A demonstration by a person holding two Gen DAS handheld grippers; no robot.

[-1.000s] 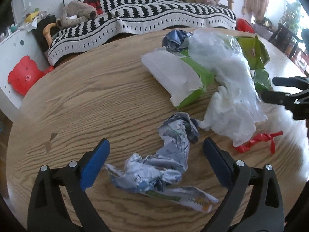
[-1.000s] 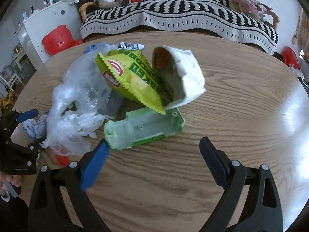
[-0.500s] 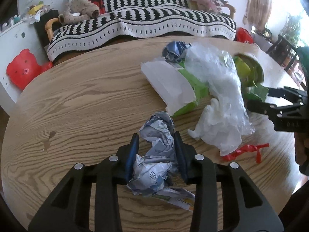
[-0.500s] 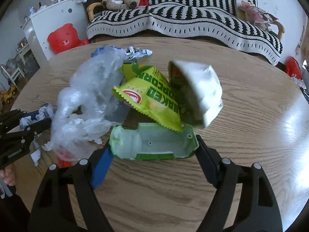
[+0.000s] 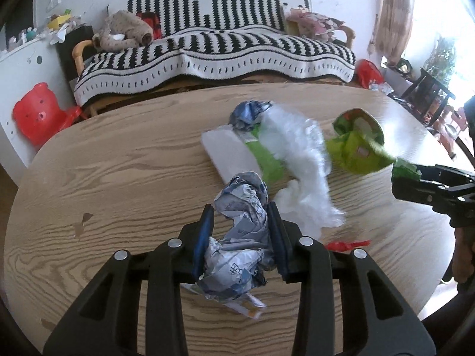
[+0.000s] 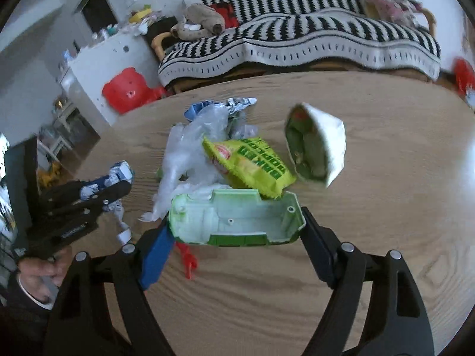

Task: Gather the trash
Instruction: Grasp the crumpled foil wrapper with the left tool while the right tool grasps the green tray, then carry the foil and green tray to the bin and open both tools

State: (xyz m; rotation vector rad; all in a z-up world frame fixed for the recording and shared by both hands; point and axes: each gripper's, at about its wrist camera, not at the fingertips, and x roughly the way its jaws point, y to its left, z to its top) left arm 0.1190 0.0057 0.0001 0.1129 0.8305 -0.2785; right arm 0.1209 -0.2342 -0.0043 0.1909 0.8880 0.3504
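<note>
Your left gripper (image 5: 241,234) clamps the crumpled wrapper (image 5: 237,237) near the tabletop's (image 5: 118,178) front edge. Your right gripper (image 6: 237,231) grips the green plastic tray (image 6: 234,219) across its ends, beside the popcorn bag (image 6: 252,163) mid-table.

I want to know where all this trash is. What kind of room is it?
Most likely a family living room. Behind the round wooden table stands a sofa with a black-and-white striped blanket, a stuffed toy lies on it, and a red bear-shaped stool sits by a white cabinet.
</note>
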